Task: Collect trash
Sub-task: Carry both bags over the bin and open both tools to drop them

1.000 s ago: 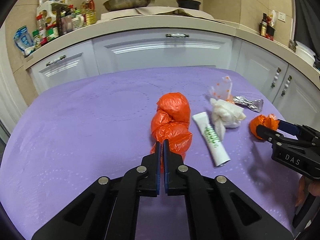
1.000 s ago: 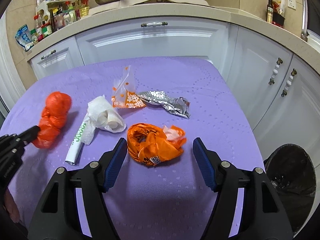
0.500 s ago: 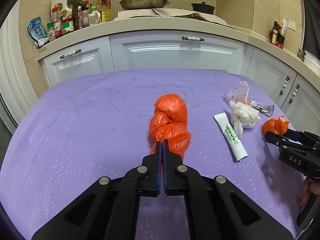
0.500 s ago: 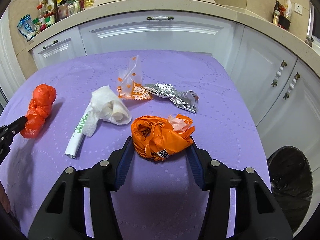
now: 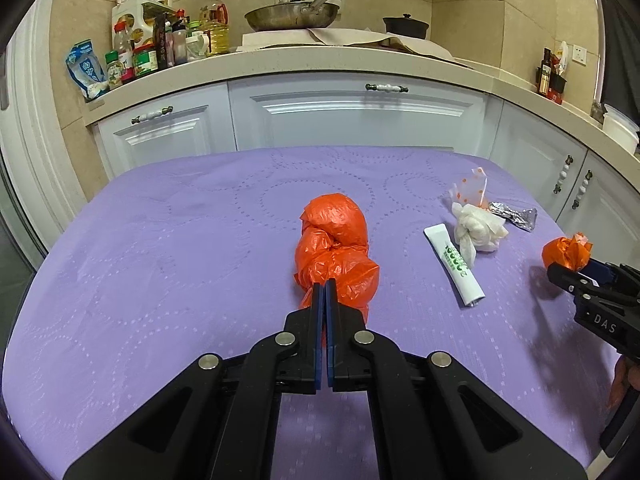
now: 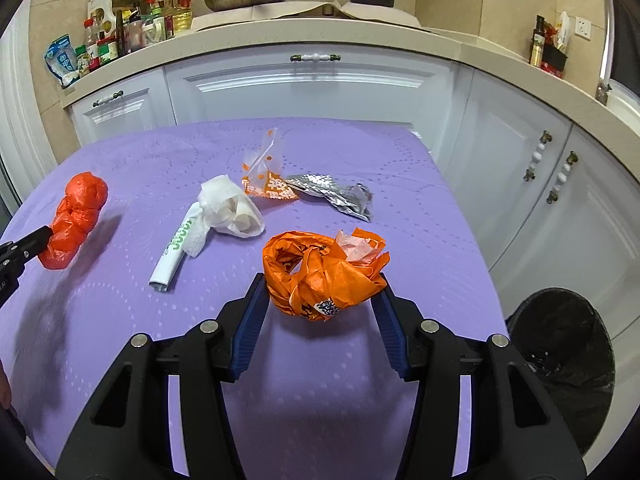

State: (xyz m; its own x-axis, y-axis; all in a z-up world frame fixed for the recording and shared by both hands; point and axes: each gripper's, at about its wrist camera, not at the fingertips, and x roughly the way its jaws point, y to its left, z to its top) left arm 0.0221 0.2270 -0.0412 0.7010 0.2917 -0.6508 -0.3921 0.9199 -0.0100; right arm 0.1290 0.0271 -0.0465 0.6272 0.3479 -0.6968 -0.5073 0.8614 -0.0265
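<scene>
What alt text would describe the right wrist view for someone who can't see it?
The right gripper clamps a crumpled orange bag above a purple table. Behind lie a tissue, a tube, a dotted wrapper and a foil wrapper; at left the left gripper pinches a red bag. A black bin stands at right.

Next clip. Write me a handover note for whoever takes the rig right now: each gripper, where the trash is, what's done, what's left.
Left tongs: shut on the red bag.
Right tongs: shut on the orange bag.
On the purple table: white tube, tissue wad, dotted wrapper, foil wrapper.
Bin: right of the table, on the floor.
Done: both bags gripped.
Left: bin them, then collect the other four.
</scene>
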